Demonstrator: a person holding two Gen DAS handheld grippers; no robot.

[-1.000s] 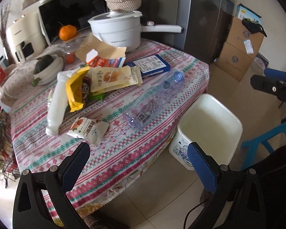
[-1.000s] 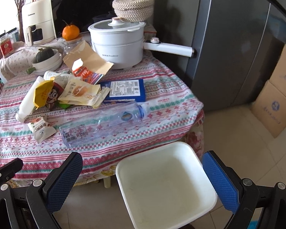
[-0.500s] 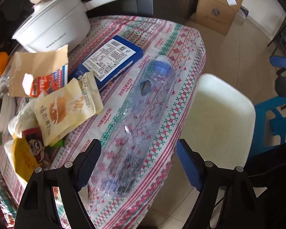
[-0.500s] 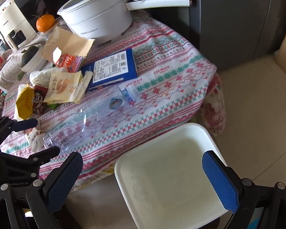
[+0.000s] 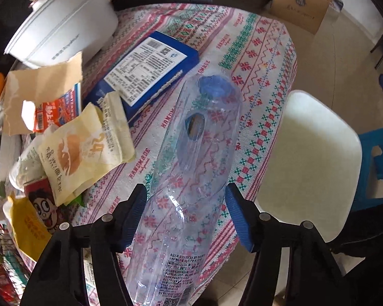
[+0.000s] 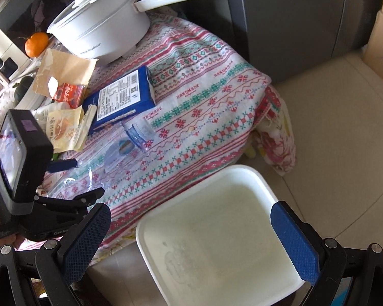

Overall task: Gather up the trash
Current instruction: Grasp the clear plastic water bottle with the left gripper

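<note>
The left gripper (image 5: 185, 213) is closing around the empty bottle (image 5: 191, 168) lying on the tablecloth (image 5: 255, 58), pads not pressing yet. Next, I'd say: pinch, then carry it toward three o'clock into the white bin (image 5: 316, 158).

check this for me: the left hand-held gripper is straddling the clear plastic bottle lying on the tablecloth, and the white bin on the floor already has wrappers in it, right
Not quite. The white bin holds no wrappers; the right wrist view shows its inside bare. The wrappers still lie on the tablecloth. The rest holds: in the left wrist view the left hand-held gripper, its jaws just closing in, straddles the clear plastic bottle lying on the cloth.
</note>
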